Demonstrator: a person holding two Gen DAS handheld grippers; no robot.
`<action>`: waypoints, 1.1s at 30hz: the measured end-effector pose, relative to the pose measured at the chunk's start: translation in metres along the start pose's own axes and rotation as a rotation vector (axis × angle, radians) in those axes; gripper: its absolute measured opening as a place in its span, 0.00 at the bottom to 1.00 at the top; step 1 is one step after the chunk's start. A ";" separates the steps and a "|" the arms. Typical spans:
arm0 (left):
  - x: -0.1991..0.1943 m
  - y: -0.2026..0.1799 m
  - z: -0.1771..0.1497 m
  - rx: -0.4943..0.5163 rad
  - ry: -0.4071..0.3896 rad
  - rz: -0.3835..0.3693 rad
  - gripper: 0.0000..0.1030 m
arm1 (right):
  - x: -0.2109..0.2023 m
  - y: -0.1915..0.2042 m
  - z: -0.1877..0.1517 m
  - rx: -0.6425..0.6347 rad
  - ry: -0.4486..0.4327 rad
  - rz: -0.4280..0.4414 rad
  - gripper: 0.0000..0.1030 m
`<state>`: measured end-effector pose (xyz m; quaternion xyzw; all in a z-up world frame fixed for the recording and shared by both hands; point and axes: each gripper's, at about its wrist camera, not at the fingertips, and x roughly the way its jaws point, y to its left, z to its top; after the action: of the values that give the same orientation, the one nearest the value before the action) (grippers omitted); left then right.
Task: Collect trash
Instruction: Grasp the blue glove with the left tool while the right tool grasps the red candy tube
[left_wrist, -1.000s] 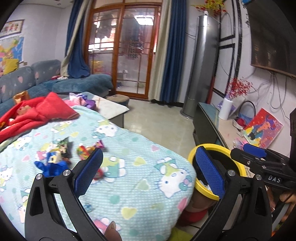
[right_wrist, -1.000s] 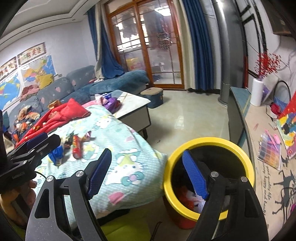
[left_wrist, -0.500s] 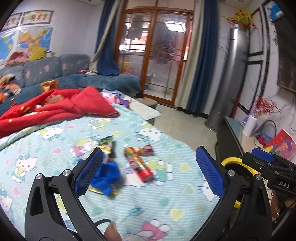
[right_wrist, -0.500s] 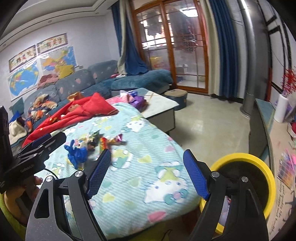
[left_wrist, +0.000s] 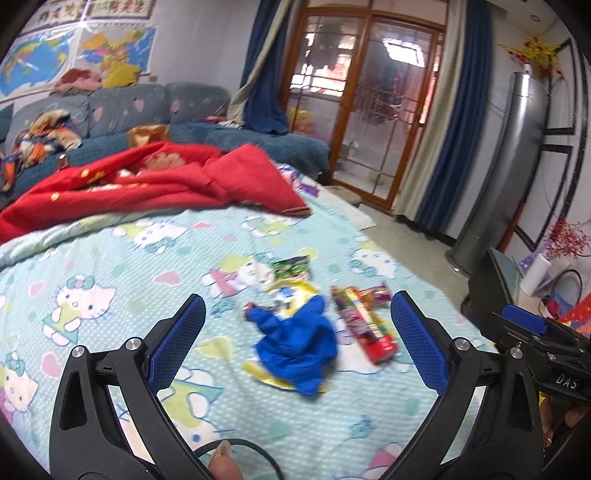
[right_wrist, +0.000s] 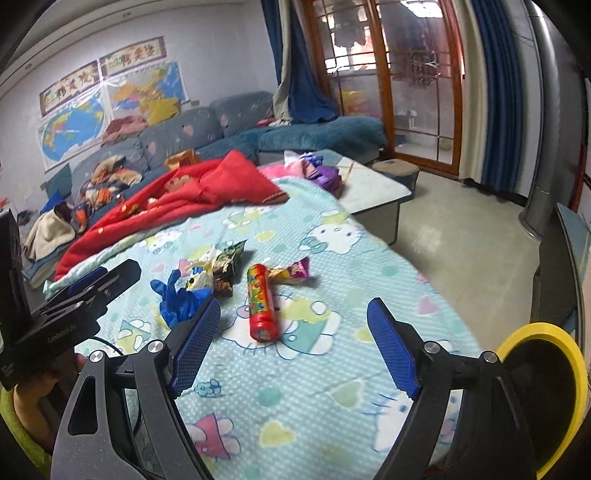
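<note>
1. On the bed's Hello Kitty sheet (left_wrist: 110, 266) the trash lies in one loose cluster: a crumpled blue glove (left_wrist: 299, 343), a yellow-and-white wrapper (left_wrist: 291, 291) partly under it, a green snack packet (left_wrist: 291, 267), a red candy tube (left_wrist: 365, 325) and a purple-ended wrapper (right_wrist: 291, 271) touching the tube's far end.
2. Both grippers hover above the sheet with nothing held: the left gripper (left_wrist: 297, 339) is spread wide with the glove between its pads, and the right gripper (right_wrist: 293, 349) is equally wide, facing the tube.
3. The glove looks soft and light; pinching its bunched middle should lift it whole.
4. The tube looks stiff, smooth and liable to roll, so grip across its mid-length.
5. Wrappers are probably thin and slippery; take a crumpled fold, not a flat edge.
6. A yellow-rimmed bin (right_wrist: 543, 328) stands beside the bed.
</note>
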<state>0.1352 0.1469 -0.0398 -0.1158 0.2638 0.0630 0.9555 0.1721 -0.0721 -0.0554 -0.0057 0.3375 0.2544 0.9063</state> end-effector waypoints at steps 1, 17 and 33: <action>0.006 0.007 -0.001 -0.007 0.016 0.004 0.90 | 0.009 0.004 0.000 -0.007 0.015 0.003 0.77; 0.050 0.030 -0.020 -0.088 0.132 -0.080 0.76 | 0.109 0.018 -0.011 -0.034 0.216 0.054 0.54; 0.057 0.024 -0.024 -0.090 0.149 -0.123 0.12 | 0.104 0.022 -0.023 -0.062 0.205 0.084 0.27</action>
<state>0.1680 0.1675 -0.0944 -0.1791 0.3236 0.0074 0.9291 0.2149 -0.0100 -0.1330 -0.0454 0.4203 0.3005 0.8550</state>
